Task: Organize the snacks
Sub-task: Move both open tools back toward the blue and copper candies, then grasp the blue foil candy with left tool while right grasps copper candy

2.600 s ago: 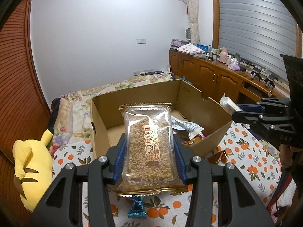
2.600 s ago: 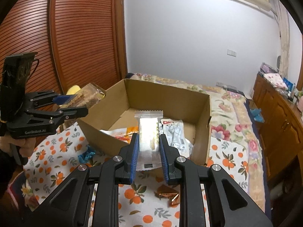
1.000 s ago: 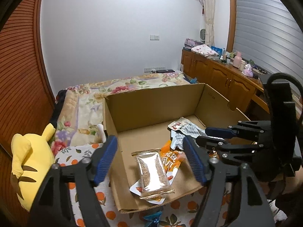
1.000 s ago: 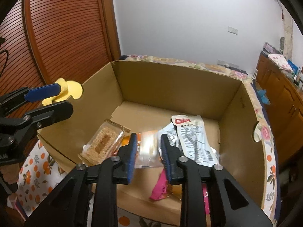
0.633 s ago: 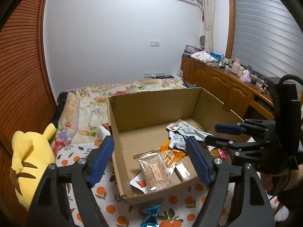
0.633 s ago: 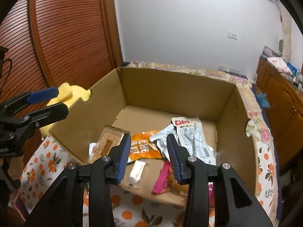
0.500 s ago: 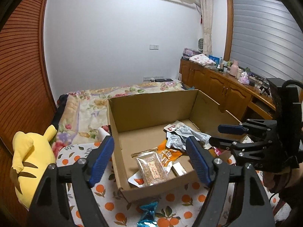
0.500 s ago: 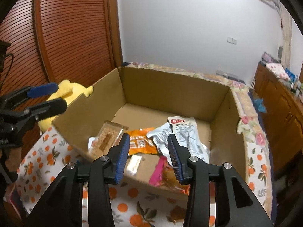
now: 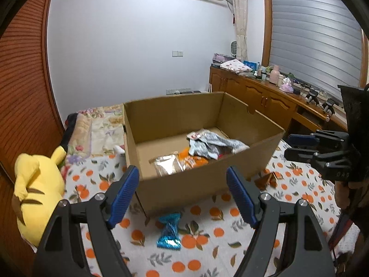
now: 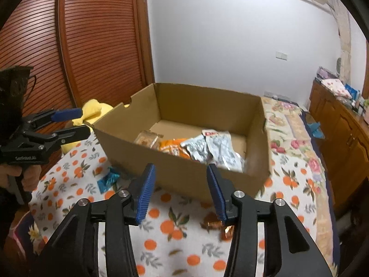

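Two black hand-held grippers with blue finger pads hover in front of an open brown cardboard box (image 9: 203,177) on an orange-print cloth (image 9: 207,249). Both the left gripper (image 9: 183,194) and the right gripper (image 10: 180,191) stand with jaws spread wide, holding nothing. Inside the box lie a clear packet of brown grain snack (image 9: 167,165), an orange pouch (image 10: 174,146) and silver-grey pouches (image 10: 214,149). Just before the box's near wall lies a blue foil-wrapped sweet (image 9: 169,233); a copper foil wrapper (image 10: 216,227) sits near its right corner.

Both black tools (image 9: 183,192) (image 10: 180,190) have ribbed blue pads, silver screws
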`<state>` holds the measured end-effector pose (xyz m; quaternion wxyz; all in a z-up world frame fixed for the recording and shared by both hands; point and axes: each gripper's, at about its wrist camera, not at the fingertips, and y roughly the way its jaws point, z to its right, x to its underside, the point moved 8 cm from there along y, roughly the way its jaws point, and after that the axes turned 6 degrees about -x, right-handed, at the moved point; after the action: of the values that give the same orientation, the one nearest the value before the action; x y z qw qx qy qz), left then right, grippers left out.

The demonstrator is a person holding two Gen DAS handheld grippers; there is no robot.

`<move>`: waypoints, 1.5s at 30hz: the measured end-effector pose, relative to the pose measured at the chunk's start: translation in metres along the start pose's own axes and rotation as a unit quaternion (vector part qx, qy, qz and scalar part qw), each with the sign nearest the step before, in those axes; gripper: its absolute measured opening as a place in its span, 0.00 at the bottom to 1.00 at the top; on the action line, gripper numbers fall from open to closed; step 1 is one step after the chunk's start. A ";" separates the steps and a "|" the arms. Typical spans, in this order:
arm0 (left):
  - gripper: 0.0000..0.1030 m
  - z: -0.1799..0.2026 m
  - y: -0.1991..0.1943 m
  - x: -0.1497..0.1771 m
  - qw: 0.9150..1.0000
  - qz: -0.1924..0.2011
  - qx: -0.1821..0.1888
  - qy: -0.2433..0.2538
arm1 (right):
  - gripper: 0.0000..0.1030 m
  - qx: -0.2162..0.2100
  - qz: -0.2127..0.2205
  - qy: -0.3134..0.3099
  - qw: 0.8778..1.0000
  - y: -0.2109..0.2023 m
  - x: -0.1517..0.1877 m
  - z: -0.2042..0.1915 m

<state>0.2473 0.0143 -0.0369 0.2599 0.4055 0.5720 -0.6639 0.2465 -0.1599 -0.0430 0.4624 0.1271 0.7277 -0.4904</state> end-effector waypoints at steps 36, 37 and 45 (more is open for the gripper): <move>0.65 -0.002 0.077 0.106 0.991 -0.134 -0.023 0.007 | 0.53 0.058 -0.130 0.043 0.989 0.075 0.098 0.082; 0.61 -0.002 0.077 0.107 0.990 -0.136 -0.022 0.007 | 0.52 0.059 -0.129 0.039 0.989 0.074 0.099 0.081; 0.47 0.003 0.080 0.107 0.990 -0.141 -0.018 0.018 | 0.52 0.061 -0.122 0.036 0.990 0.073 0.102 0.079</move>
<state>0.2536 0.0075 -0.1701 0.1607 0.3281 0.6399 -0.6760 0.2810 -0.2179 -0.1751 0.3641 0.0824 0.7227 -0.5817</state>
